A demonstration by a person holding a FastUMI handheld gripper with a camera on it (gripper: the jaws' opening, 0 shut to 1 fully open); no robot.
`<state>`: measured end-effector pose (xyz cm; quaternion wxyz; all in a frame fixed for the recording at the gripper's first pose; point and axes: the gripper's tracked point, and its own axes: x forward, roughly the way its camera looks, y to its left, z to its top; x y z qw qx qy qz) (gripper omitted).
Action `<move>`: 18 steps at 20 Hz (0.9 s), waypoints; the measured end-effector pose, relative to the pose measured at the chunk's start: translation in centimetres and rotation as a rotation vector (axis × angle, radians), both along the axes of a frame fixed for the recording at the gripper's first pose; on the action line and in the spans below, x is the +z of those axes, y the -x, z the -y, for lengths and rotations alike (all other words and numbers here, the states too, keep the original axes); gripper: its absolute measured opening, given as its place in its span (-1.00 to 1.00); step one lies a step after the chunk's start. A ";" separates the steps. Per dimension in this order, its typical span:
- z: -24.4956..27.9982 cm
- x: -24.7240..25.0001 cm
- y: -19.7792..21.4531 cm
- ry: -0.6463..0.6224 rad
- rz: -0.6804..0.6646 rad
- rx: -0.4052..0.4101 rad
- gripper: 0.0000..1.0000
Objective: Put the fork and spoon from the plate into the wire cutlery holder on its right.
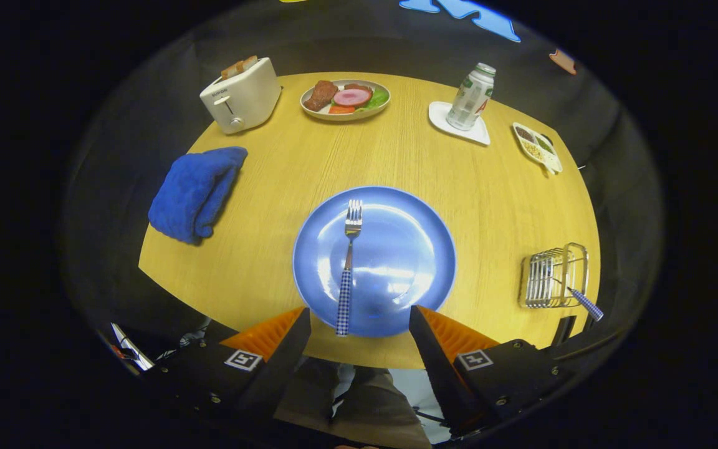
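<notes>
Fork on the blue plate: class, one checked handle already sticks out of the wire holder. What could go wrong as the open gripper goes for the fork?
1. The fork lies flat on the glossy plate; the gripper, open with nothing between its fingers, may skid it aside.
2. The wire holder sits near the table's edge; a nudge might push it off.
3. The checked handle leaning out could block insertion.

The gripper [359,318] is held above the near edge of the tabletop [259,249], facing the far side. Its two fingers [290,349] are spread wide apart, one left, one right, with nothing gripped between them. Neither finger touches any surface.
</notes>
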<state>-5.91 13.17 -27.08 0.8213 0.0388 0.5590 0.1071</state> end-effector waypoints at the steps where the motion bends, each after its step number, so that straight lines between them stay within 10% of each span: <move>1: -0.2 -0.8 -0.2 0.001 -0.010 -0.002 0.96; 7: -1.2 -3.8 -0.6 0.005 -0.078 -0.014 0.89; 13: -1.4 -5.7 -0.6 0.018 -0.122 0.014 -0.32; 18: -1.7 -6.6 -0.4 0.009 -0.157 0.016 -0.31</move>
